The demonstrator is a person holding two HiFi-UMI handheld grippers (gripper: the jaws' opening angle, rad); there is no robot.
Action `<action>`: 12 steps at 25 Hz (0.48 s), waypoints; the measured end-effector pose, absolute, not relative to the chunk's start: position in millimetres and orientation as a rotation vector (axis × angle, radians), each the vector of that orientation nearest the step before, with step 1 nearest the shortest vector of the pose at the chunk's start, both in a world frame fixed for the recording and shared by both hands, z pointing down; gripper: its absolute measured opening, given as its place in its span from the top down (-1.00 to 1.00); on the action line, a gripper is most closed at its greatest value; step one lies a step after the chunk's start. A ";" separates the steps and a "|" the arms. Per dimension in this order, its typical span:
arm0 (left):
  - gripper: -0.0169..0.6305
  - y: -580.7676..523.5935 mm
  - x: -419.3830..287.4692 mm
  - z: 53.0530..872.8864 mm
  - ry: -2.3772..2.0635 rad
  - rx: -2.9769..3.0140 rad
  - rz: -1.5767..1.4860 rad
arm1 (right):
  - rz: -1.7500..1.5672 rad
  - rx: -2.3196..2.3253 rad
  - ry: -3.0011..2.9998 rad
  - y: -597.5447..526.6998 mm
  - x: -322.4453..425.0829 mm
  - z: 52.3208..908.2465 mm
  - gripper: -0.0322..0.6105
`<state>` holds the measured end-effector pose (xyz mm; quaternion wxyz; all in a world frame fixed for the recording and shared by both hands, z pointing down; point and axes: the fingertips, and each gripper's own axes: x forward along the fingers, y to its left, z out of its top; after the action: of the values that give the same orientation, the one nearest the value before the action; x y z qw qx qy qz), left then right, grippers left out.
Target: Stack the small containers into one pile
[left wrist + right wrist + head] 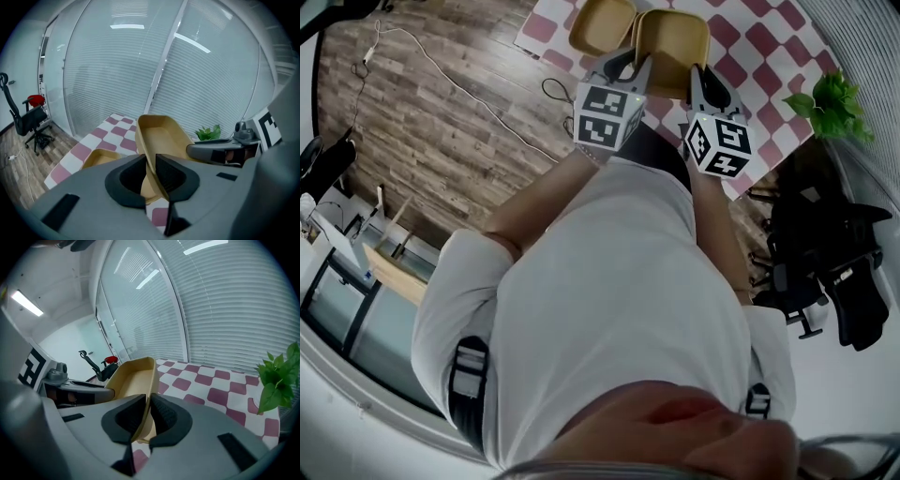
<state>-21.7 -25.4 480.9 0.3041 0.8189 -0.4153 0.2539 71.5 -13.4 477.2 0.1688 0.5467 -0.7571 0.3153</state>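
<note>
A tan rectangular container [673, 49] is held above the pink-and-white checkered table [769, 66] by both grippers. My left gripper [639, 67] is shut on its left wall, seen up close as the tan container [161, 140] between the jaws of the left gripper [151, 174]. My right gripper [701, 77] is shut on the opposite wall of the tan container [133, 378], pinched by the right gripper [146, 416]. A second tan container [602, 23] rests on the table just left of the held one; in the left gripper view this second container [99, 159] lies lower left.
A green potted plant [834, 101] stands at the table's right edge. A black office chair [825, 253] sits on the floor to the right. A white cable [450, 75] runs over the wooden floor at left. Window blinds [140, 70] stand behind the table.
</note>
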 end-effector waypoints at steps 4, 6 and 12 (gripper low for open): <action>0.69 -29.2 -24.4 508.7 -1.083 2.121 0.703 | 0.948 1.531 -2.111 -19.2 69.1 505.0 0.73; 0.69 -32.2 -26.5 524.1 -1.078 2.099 0.717 | 0.967 1.516 -2.094 -22.6 67.0 519.8 0.73; 0.69 -35.8 -29.9 567.7 -1.049 2.058 0.786 | 1.034 1.490 -2.040 -26.4 63.5 563.7 0.73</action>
<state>-29.9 -35.8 567.7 0.3436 0.7922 -0.4036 0.3024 63.5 -26.4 563.7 0.2043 0.5344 -0.7316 0.3708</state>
